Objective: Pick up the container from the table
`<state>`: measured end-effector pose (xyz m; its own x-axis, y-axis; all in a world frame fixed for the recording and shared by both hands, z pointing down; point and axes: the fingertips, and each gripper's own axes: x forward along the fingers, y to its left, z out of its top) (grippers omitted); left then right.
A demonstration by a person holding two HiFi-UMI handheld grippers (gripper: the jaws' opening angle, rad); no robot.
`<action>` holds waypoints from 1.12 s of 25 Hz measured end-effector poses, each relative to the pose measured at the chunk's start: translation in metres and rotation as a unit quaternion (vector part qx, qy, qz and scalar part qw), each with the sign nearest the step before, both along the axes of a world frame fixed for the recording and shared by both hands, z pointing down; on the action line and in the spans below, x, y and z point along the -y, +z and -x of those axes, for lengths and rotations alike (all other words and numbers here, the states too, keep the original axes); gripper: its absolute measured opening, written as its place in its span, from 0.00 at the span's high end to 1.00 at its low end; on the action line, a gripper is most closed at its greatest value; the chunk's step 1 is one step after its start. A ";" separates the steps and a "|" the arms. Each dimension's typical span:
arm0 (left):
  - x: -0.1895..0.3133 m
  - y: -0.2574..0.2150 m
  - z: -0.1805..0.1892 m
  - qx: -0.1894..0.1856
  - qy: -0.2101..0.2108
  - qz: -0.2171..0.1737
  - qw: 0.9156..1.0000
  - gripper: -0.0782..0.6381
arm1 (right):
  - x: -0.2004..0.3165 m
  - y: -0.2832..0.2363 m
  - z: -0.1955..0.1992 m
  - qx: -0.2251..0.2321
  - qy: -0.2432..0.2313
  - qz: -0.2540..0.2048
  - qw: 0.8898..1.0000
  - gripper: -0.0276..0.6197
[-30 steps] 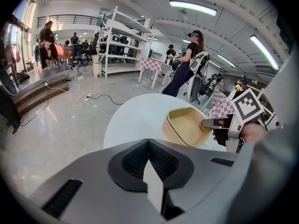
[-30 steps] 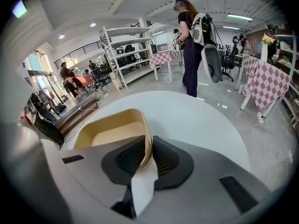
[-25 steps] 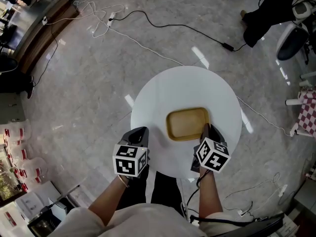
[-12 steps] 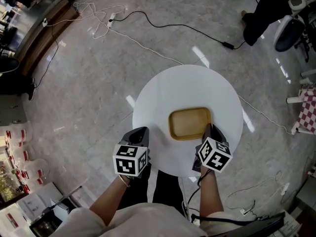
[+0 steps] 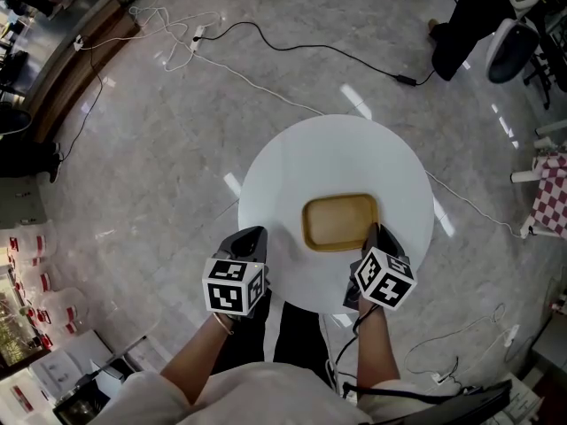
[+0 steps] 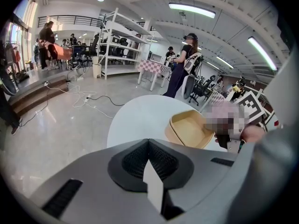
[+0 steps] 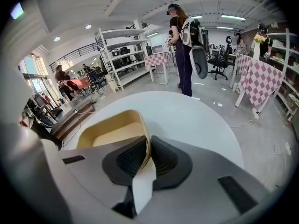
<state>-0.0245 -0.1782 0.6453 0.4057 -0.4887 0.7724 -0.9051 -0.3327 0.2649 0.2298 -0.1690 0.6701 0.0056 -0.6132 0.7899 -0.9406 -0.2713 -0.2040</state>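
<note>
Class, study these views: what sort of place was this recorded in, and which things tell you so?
Most likely a large open workspace or lab hall, not a home. Metal shelving racks stand in the background, loose cables trail over the polished floor, and strip lights run along a high ceiling.

Left gripper (image 6: pixel 148 141) closed, right gripper (image 7: pixel 150 148) closing (container (image 7: pixel 110 129) wall between fingers (image 7: pixel 131 160))

Black cable (image 5: pixel 405 80), white cable (image 5: pixel 257 81), checkered cloth (image 5: pixel 551 197)
</note>
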 end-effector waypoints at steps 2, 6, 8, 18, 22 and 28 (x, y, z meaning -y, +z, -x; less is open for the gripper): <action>0.000 -0.002 0.000 -0.001 0.001 -0.002 1.000 0.87 | -0.001 -0.002 0.000 0.001 0.002 -0.001 1.000 0.88; 0.002 -0.006 0.002 -0.005 0.003 -0.008 1.000 0.87 | -0.003 -0.009 0.002 0.003 0.007 -0.005 1.000 0.88; 0.003 -0.008 0.003 -0.007 0.004 -0.011 1.000 0.87 | -0.004 -0.013 0.004 0.005 0.011 -0.008 1.000 0.88; 0.007 -0.028 0.013 -0.030 -0.005 -0.025 0.999 0.87 | -0.008 -0.040 0.011 0.003 0.018 -0.026 0.999 0.88; 0.011 -0.040 0.017 -0.040 -0.008 -0.038 0.998 0.87 | -0.010 -0.055 0.014 -0.001 0.019 -0.035 0.999 0.88; 0.018 -0.063 0.027 -0.053 0.005 -0.065 0.997 0.87 | -0.013 -0.081 0.030 -0.007 0.021 -0.051 0.998 0.88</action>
<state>-0.0513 -0.1961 0.5825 0.4862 -0.5772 0.6561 -0.8712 -0.3781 0.3130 0.2001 -0.1563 0.5894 0.0428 -0.6890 0.7235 -0.9318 -0.2887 -0.2198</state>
